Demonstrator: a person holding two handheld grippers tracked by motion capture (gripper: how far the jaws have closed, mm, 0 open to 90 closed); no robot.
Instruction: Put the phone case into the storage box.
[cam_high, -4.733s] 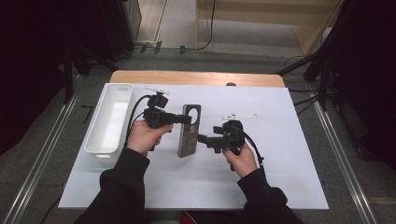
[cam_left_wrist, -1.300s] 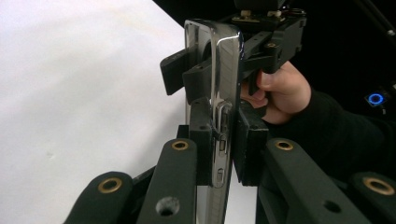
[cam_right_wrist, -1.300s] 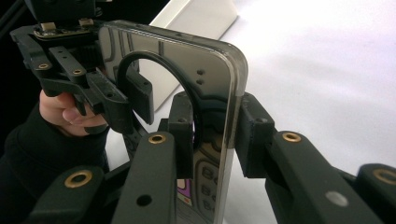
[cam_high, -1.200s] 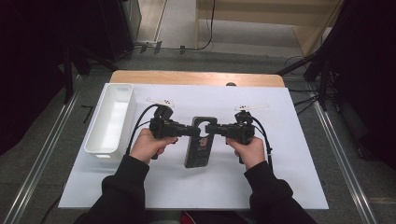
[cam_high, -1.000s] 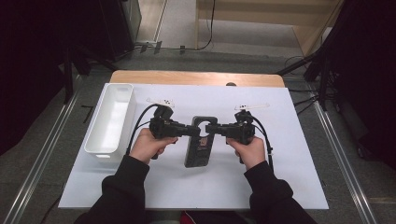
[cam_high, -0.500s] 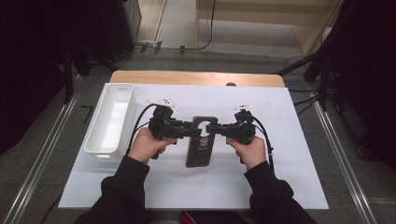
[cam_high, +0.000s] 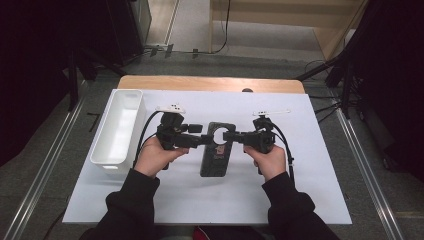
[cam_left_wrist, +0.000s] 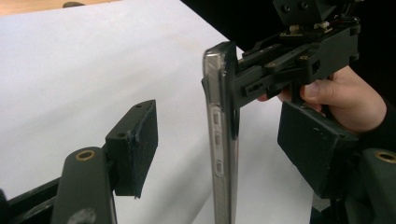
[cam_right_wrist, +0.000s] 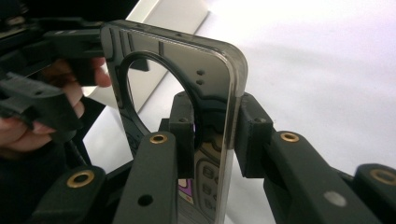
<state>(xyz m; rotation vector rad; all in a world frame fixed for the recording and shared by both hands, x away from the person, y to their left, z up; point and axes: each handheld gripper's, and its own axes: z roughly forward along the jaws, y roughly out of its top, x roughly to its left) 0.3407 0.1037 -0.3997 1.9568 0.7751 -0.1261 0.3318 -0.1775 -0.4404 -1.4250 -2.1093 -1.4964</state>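
A dark, see-through phone case (cam_high: 215, 157) with a round camera cut-out sits over the white sheet between both hands. My right gripper (cam_high: 228, 136) is shut on its top end; in the right gripper view the pads (cam_right_wrist: 252, 133) press both faces of the case (cam_right_wrist: 187, 56). My left gripper (cam_high: 205, 139) comes in from the left. Its jaws have just been opening and now stand apart on either side of the case's edge (cam_left_wrist: 218, 93), neither pad (cam_left_wrist: 135, 144) touching it. I cannot tell whether the case's near end rests on the sheet.
A white rectangular tray (cam_high: 120, 131) lies at the left of the white sheet (cam_high: 280, 200). The wooden table edge (cam_high: 210, 82) runs along the back. Dark stands and cables line the floor on both sides.
Several seconds ago the left gripper alone held the case; now the right gripper grips it at the middle. Over the last second both hands stayed put and the left jaws spread off the case.
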